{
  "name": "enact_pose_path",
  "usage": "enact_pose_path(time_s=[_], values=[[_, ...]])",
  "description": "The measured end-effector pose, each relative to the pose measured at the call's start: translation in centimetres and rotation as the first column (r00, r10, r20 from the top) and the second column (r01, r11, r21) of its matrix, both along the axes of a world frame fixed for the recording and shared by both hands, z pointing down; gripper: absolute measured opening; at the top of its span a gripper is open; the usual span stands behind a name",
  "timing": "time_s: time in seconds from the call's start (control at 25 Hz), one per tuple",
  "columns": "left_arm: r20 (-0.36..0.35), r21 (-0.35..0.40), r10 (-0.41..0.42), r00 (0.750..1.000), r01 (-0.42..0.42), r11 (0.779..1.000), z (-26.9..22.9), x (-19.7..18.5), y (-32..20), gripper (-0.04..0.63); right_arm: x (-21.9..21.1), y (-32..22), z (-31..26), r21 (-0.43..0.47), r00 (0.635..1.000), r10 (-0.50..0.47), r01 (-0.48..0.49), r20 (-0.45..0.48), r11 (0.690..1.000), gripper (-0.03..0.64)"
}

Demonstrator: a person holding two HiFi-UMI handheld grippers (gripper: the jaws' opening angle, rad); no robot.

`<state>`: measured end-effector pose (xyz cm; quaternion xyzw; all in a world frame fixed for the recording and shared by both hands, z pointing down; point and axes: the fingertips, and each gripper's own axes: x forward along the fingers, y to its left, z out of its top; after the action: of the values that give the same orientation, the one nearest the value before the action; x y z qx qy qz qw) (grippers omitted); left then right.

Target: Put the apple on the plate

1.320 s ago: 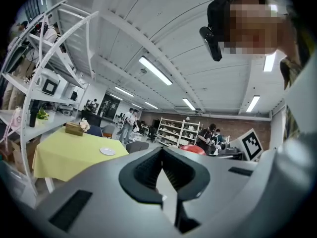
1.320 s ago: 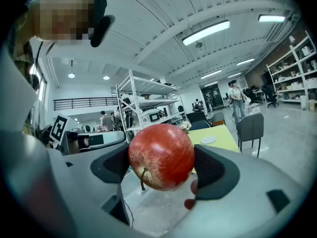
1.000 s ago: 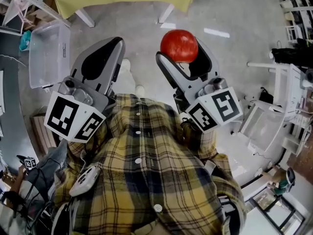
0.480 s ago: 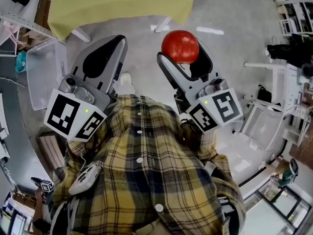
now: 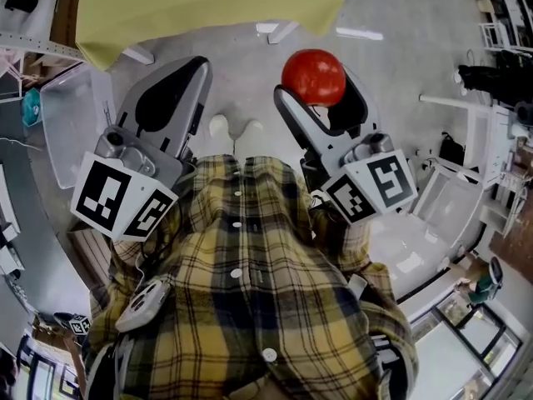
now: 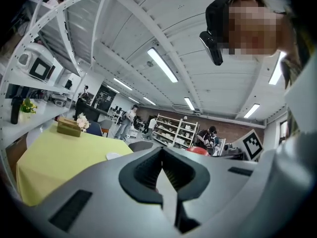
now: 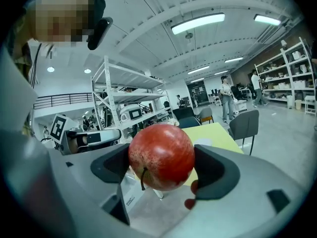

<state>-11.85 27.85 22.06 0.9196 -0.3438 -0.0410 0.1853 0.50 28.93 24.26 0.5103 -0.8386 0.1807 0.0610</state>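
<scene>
A table under a yellow cloth (image 5: pixel 208 7) stands just ahead of a pair of white shoes (image 5: pixel 220 127), with a clear bin (image 5: pixel 67 132) on the floor off its left corner. A tissue box (image 6: pixel 69 126) sits at the table's far end. A grey chair (image 7: pixel 245 125) stands beside the table.

Room as I see it from the remote station. Head view: grey polished floor (image 5: pixel 250 65); a table (image 5: pixel 208 2) under a yellow cloth along the top edge, on white legs; a clear plastic bin (image 5: pixel 62 132) on the floor at left; white frames (image 5: pixel 479 132) at right. Left gripper view: white beamed ceiling with long light strips (image 6: pixel 162 65); a box with flowers (image 6: pixel 68 127) near the table's far corner; stocked shelving (image 6: pixel 173 130) before a brick wall (image 6: pixel 233 127). Right gripper view: a tall white rack (image 7: pixel 124 95), a railed gallery (image 7: pixel 64 100) behind it, grey chairs (image 7: pixel 245 125) near the table.
</scene>
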Motion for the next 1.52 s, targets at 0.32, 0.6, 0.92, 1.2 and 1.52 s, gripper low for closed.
enact_pose_path(time_s=[0.32, 0.6, 0.92, 1.2, 1.52], values=[[-0.002, -0.043, -0.013, 1.000, 0.013, 0.999, 1.3, 0.0, -3.4, 0.008, 0.5, -3.4, 1.2, -0.043, 1.000, 0.000, -0.001, -0.012, 0.999, 0.380], [0.005, -0.026, -0.025, 1.000, 0.025, 0.999, 0.5, 2.0, -8.4, 0.008, 2.2, -8.8, 0.4, -0.022, 1.000, -0.023, 0.023, -0.003, 0.999, 0.380], [0.018, 0.017, -0.049, 0.999, 0.048, 0.999, -1.7, 6.3, -15.4, 0.008, 5.2, -16.0, -1.5, 0.016, 0.997, -0.079, 0.079, 0.014, 0.997, 0.380], [0.018, 0.045, -0.102, 0.995, 0.101, 0.994, -2.2, 9.1, -19.4, 0.008, 8.5, -20.3, -1.6, 0.033, 0.993, -0.117, 0.116, 0.023, 0.993, 0.380], [0.022, 0.065, -0.163, 0.986, 0.161, 0.985, -2.8, 12.1, -22.4, 0.008, 11.6, -23.6, -2.1, 0.048, 0.985, -0.172, 0.171, 0.024, 0.984, 0.380]])
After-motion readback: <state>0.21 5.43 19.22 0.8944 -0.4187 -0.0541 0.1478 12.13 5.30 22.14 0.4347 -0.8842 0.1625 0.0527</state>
